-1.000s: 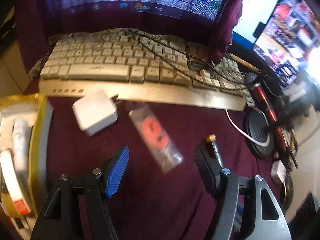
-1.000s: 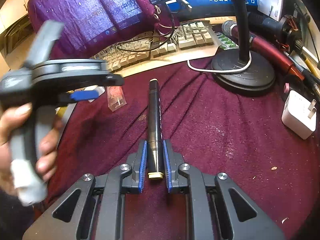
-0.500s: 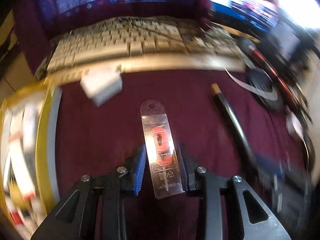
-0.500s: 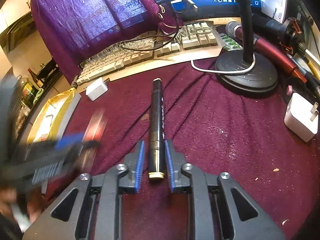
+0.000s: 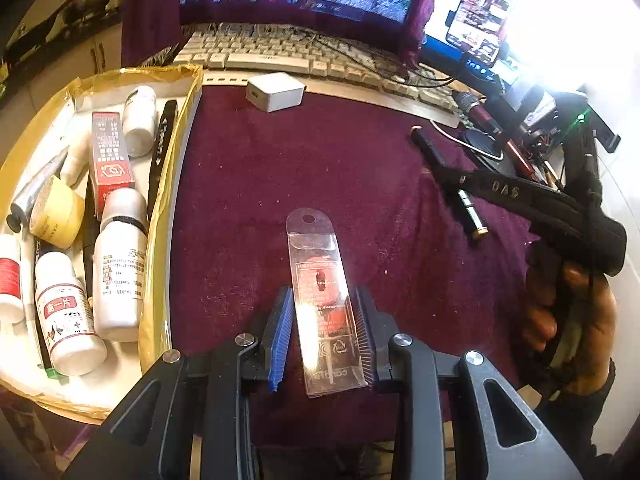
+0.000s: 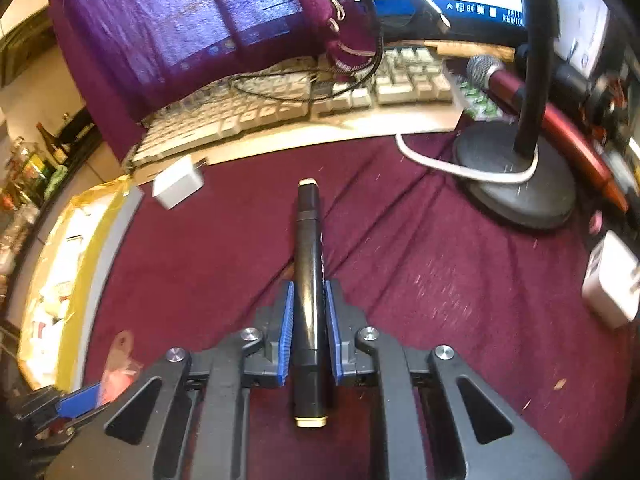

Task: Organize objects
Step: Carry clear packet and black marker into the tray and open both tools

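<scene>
While both grippers grip something over the maroon-draped tabletop (image 5: 340, 168), the scene reads as follows.

Left gripper (image 5: 325, 334): its jaws have just been closing and now stand narrow, pressed on the lower part of a clear plastic packet (image 5: 320, 300) with a red item inside; the packet's hang-hole end points away from the camera.

Right gripper (image 6: 309, 332): its jaws are nearly shut and clamp a black marker (image 6: 308, 280) around its middle; the gold-ringed end sticks back toward the camera and the pale-tipped end points toward the keyboard (image 6: 304, 104).

Right hand (image 5: 568, 312): seen from the left wrist view at the right edge, wrapped around the right gripper's handle.

Box (image 5: 176, 184): a yellow-edged open box at the left of the cloth, just beside the left gripper, holding white bottles (image 5: 120, 264), a red carton (image 5: 110, 156), a small yellow jar (image 5: 58, 212) and a tube.

White charger (image 5: 276, 91): on the cloth just in front of the keyboard.

Second white charger (image 6: 612, 284): at the right edge of the cloth in the right wrist view.

Stand base (image 6: 516, 180): round and dark, at the far right, with a white cable (image 6: 460, 168) looped around it and a red microphone (image 6: 528, 92) behind it.

Purple cloth (image 6: 180, 32): draped over the screen behind the keyboard.
</scene>
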Demonstrator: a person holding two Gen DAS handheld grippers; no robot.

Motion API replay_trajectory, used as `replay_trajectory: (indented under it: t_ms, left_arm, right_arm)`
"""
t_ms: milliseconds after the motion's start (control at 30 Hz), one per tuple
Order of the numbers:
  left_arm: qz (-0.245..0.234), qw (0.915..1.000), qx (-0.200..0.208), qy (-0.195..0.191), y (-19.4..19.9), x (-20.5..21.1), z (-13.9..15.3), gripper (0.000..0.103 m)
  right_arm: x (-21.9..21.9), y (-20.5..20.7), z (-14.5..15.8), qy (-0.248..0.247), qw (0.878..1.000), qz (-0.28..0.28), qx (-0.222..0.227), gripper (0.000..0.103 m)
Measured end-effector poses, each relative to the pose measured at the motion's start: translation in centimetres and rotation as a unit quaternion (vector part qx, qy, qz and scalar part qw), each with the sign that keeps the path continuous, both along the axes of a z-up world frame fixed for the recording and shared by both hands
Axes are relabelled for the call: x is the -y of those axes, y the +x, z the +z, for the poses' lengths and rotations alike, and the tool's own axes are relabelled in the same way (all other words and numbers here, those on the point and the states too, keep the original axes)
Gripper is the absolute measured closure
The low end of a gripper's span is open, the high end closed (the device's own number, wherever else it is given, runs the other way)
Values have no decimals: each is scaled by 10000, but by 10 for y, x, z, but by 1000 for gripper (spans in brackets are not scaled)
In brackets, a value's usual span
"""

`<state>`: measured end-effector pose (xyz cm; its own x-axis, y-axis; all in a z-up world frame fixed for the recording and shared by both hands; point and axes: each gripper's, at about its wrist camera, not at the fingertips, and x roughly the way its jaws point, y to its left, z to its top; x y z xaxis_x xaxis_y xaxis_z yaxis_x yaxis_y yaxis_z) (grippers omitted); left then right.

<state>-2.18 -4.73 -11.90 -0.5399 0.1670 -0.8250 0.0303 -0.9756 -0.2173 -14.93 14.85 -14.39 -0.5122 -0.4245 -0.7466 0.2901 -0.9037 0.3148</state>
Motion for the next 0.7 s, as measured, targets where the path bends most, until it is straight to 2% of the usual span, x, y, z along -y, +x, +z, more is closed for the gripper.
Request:
replay_trajectory:
  t_ms: [167, 400, 533, 700]
  left_arm:
    - [-53, 9996, -139, 236, 8, 11, 7, 77]
    - [95, 9977, -458, 496, 14, 34, 29, 77]
    - [415, 9951, -680, 586, 27, 66, 41, 77]
    - [1181, 9880, -870, 487, 42, 126, 57, 78]
  right_arm:
    - [7, 24, 7, -464, 9984, 322, 3, 90]
    - [60, 52, 40, -801, 9895, 1148, -359, 90]
    - [95, 60, 50, -860, 9826, 1581, -450, 90]
    - [136, 62, 49, -907, 9743, 2027, -388, 90]
